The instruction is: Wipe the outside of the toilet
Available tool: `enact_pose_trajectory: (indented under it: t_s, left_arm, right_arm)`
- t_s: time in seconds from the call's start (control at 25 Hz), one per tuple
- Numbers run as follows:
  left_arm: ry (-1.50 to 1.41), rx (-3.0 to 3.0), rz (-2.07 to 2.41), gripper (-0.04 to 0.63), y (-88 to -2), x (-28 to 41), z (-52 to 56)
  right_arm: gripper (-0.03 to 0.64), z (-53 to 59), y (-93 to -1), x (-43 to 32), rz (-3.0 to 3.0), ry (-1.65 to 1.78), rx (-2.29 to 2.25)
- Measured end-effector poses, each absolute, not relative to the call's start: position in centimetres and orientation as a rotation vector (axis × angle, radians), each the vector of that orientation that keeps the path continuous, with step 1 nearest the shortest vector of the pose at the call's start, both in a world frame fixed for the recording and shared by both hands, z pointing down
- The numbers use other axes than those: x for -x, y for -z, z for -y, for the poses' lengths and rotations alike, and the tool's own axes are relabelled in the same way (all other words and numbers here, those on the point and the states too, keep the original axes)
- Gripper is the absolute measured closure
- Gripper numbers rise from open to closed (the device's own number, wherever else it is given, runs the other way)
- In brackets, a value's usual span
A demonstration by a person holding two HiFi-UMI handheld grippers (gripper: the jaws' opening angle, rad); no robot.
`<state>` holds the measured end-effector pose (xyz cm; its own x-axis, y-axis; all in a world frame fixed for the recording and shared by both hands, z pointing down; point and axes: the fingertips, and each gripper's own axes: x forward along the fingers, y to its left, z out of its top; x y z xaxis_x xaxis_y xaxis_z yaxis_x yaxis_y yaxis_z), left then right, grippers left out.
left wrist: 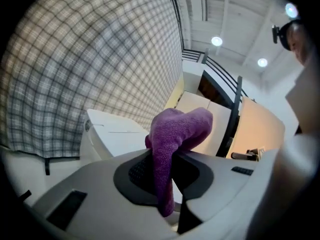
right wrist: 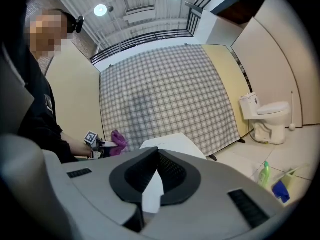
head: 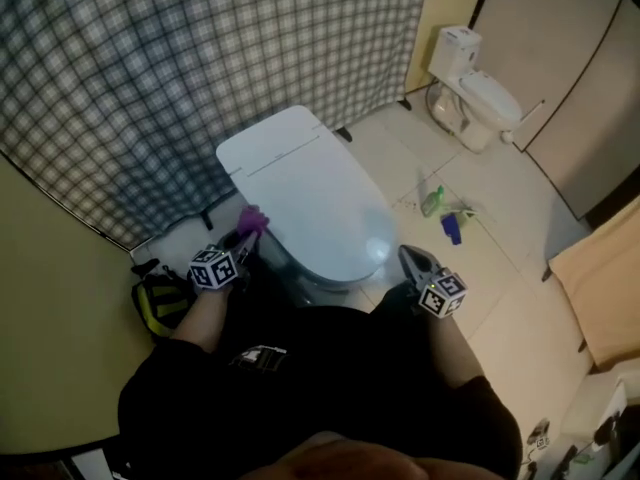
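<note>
The white toilet [head: 305, 200] stands in the middle with its lid down. My left gripper [head: 240, 240] is at its left side, shut on a purple cloth [head: 252, 218] that touches or nearly touches the toilet's side below the lid. In the left gripper view the cloth [left wrist: 176, 134] stands up from between the jaws [left wrist: 167, 161], with the toilet [left wrist: 112, 134] just beyond. My right gripper [head: 413, 261] hovers by the toilet's front right, shut and holding nothing. From the right gripper view [right wrist: 156, 156] the toilet [right wrist: 172, 143] lies ahead, and beyond it are the left gripper [right wrist: 102, 144] and the cloth [right wrist: 119, 141].
A plaid curtain [head: 200, 58] hangs behind the toilet. A second toilet [head: 475, 93] stands at the back right. A green bottle [head: 432, 201] and a blue bottle [head: 452, 228] lie on the tiled floor to the right. A yellow-black bag [head: 160, 303] sits at the left.
</note>
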<state>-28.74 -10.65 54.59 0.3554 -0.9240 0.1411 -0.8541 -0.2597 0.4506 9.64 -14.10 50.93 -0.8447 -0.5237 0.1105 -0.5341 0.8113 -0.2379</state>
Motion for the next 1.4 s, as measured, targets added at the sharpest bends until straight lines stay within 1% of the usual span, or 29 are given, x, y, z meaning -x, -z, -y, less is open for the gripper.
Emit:
enact_pose_trajectory:
  t_s: [0.16, 0.36, 0.48, 0.6, 0.8, 1.4]
  left_arm:
    - [0.147, -2.244, 1.481, 0.538, -54.7, 27.0, 10.0]
    - [0.170, -2.326, 1.420, 0.538, -53.2, 25.6, 9.7]
    - [0.080, -2.323, 1.381, 0.538, -54.4, 24.7, 9.7]
    - [-0.003, -2.338, 1.347, 0.538, -55.1, 23.7, 10.0]
    - [-0.028, -2.338, 1.333, 0.538, -55.3, 23.9, 9.9]
    - [0.000, -2.322, 1.331, 0.538, -55.2, 24.3, 9.8]
  right_arm:
    - [0.620, 13.3, -53.2, -10.3, 2.930, -0.432, -0.871]
    - [0.621, 14.8, -52.8, -10.4, 2.933, -0.367, -0.883]
    - [0.621, 15.1, -53.9, -10.4, 2.925, -0.431, -0.887]
    - [0.623, 14.8, -54.1, -10.0, 2.920, -0.416, -0.843]
    - [0.624, 14.0, -54.5, -8.6, 2.896, -0.392, -0.778]
    - [0.623, 14.1, -55.0, -8.6, 2.876, -0.416, -0.765]
